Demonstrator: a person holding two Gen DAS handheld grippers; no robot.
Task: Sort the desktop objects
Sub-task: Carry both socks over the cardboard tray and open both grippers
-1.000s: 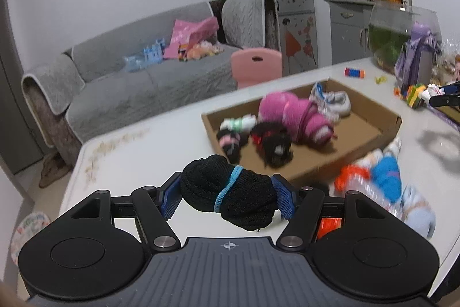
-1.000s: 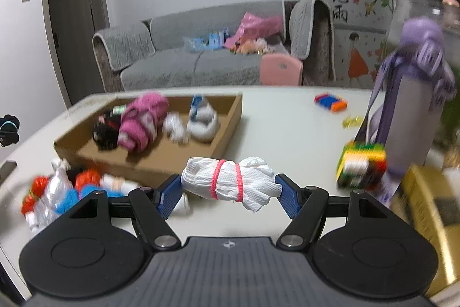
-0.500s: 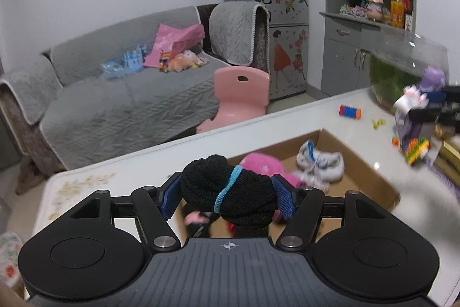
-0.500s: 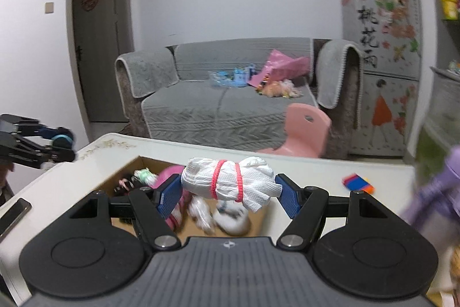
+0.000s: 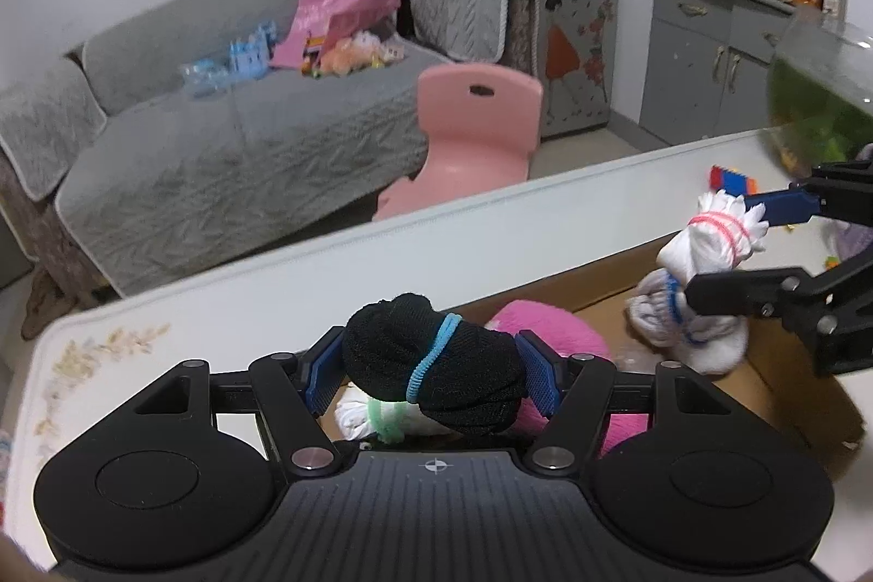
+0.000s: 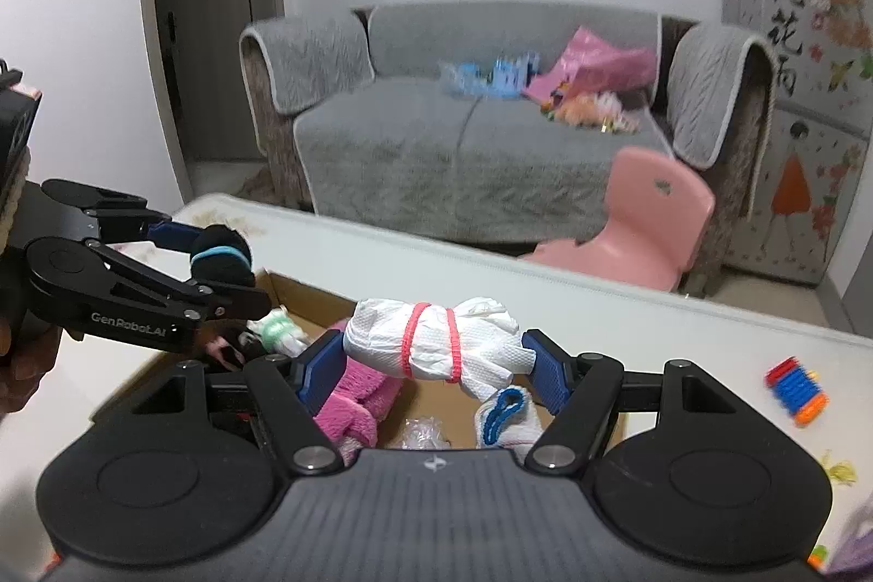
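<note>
My left gripper (image 5: 431, 377) is shut on a black sock roll (image 5: 436, 366) bound with a blue band, held over the left end of a cardboard box (image 5: 791, 385). My right gripper (image 6: 434, 366) is shut on a white sock roll (image 6: 431, 345) tied with two red bands, above the box (image 6: 305, 295). Each gripper shows in the other's view: the right one (image 5: 725, 249) with its white roll (image 5: 704, 241), the left one (image 6: 218, 263) with its black roll (image 6: 221, 255). Inside the box lie a pink roll (image 5: 551, 325), a white roll with green band (image 5: 376, 415) and a white-and-blue roll (image 6: 507, 418).
The box sits on a white table (image 5: 262, 287). A blue-and-orange block toy (image 6: 796, 388) lies on the table at the right. Beyond the far edge stand a pink child's chair (image 5: 474, 129) and a grey sofa (image 6: 464, 135). A glass tank (image 5: 818, 91) stands at the far right.
Both grippers have carried their sock rolls from beside the box to above it and closer together. The loose pile on the table has dropped out of view.
</note>
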